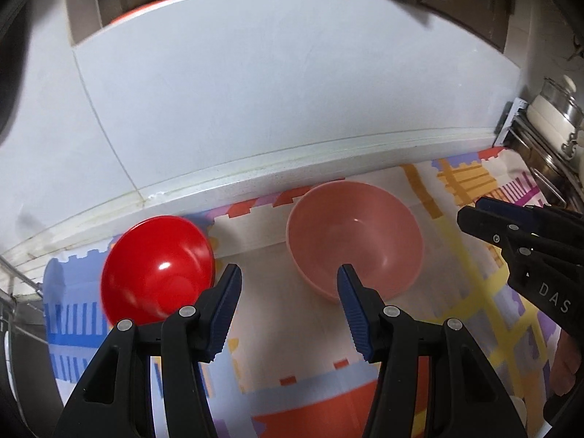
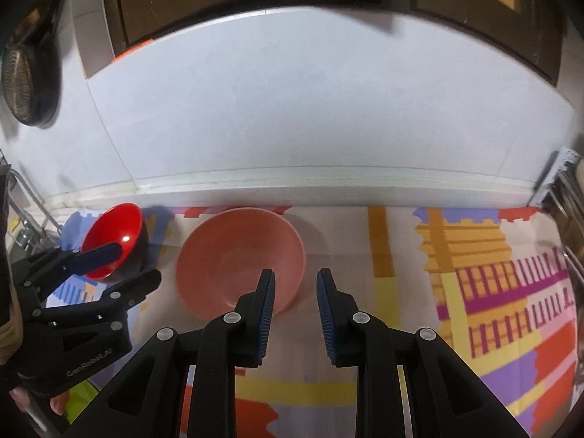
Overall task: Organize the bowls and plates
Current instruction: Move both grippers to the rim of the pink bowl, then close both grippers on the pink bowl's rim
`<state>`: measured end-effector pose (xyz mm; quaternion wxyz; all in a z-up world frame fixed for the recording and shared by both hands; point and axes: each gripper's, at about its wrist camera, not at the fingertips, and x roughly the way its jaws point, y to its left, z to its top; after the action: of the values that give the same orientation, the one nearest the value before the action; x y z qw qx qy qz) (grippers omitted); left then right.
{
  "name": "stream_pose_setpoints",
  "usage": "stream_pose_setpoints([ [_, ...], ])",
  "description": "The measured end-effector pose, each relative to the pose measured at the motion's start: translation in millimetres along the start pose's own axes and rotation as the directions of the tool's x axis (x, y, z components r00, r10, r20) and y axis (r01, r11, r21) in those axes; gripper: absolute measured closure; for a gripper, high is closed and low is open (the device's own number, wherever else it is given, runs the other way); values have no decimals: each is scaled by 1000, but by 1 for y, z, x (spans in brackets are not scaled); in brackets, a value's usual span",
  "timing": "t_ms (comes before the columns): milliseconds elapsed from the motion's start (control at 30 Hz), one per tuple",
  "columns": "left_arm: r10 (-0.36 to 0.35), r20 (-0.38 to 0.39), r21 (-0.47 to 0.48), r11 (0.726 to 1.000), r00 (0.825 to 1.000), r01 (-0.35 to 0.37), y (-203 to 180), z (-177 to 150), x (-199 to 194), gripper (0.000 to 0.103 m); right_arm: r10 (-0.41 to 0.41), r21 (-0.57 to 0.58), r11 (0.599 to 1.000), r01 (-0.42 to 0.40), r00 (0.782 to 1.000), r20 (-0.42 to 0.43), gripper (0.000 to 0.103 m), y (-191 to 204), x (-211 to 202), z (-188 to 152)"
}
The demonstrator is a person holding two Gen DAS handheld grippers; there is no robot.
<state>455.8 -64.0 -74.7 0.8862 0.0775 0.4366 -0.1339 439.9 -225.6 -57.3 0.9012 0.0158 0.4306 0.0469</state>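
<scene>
On the worktop lies a patterned cloth (image 1: 471,328) in blocks of yellow, orange, purple and blue, running along the back edge where the worktop meets the pale wall (image 1: 292,91). At the far left of the cloth, close to that back edge, sits the red bowl (image 1: 157,266), upright and glossy inside, with a dark outside in the right wrist view. Next comes the left gripper (image 1: 288,273), its 2 blue-padded fingers (image 1: 228,310) spread wide and holding nothing; in its own view 1 finger shows over the right rim of the red bowl and the other over the near rim of the pink bowl (image 1: 356,237). The pink bowl stands upright just right of the red one, apart from it, also near the back edge. Further right is the right gripper (image 2: 295,277), its fingers (image 2: 264,303) a narrow gap apart and empty, with the left finger showing over the pink bowl's right rim and the other over bare cloth. At the far right edge, beyond the cloth, a rack holds a steel pot (image 1: 558,116).
</scene>
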Motion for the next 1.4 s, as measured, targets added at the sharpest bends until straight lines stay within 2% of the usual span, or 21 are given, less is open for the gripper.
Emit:
stream_pose_setpoints([
  [467,-2,-76,-17,1000,997,1,3,13,57,57,61,55,997,-56,993,-102,78,-12,64,2],
  [600,-12,-94,-26,1000,996,10,3,13,66,64,67,62,996,-60,991,-114,79,-13,70,1],
  [733,-35,-115,-42,999,993,31,4,12,73,72,66,67,996,-58,989,-130,86,-14,76,1],
  [800,-49,-127,-49,998,991,43,4,11,76,81,61,70,996,-52,990,-129,89,-14,76,0],
  [933,-73,-133,-50,997,988,67,3,10,79,88,64,83,995,-53,989,-132,91,-16,76,1],
  [1033,-56,-138,-39,998,989,51,0,11,79,89,58,90,995,-47,990,-126,91,-15,74,2],
  [1167,-71,-139,-59,996,988,64,-2,12,74,89,57,108,993,-45,992,-114,91,-14,65,2],
  [1400,-72,-91,-61,996,993,67,-8,11,40,89,54,114,993,-44,995,-88,91,-14,31,-2],
])
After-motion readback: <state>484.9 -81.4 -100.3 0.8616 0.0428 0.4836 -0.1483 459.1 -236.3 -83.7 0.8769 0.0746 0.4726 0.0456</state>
